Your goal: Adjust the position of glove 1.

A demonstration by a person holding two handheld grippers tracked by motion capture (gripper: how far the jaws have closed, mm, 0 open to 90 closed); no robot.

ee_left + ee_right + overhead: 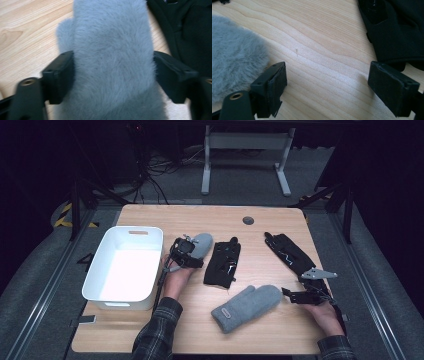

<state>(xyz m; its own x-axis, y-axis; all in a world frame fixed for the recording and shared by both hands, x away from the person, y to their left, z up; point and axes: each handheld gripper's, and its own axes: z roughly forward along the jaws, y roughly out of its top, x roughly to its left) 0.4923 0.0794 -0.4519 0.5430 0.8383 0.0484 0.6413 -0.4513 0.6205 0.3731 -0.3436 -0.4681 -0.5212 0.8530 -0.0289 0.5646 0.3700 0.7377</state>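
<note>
We see the left claw (192, 251) with its jaws pressed against both sides of a grey fuzzy mitten (112, 57), gripping it where it lies on the tabletop (260, 330) beside the white bin (100, 270), a black glove (222, 262) just to its right. The right claw (292, 295) rests with jaws apart and nothing between them, near a second grey mitten (247, 307).

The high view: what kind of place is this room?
Probably a lab or recording workspace: a wooden table stands on grey carpet, with floor cables and hazard tape behind, and a white bin on it.
</note>
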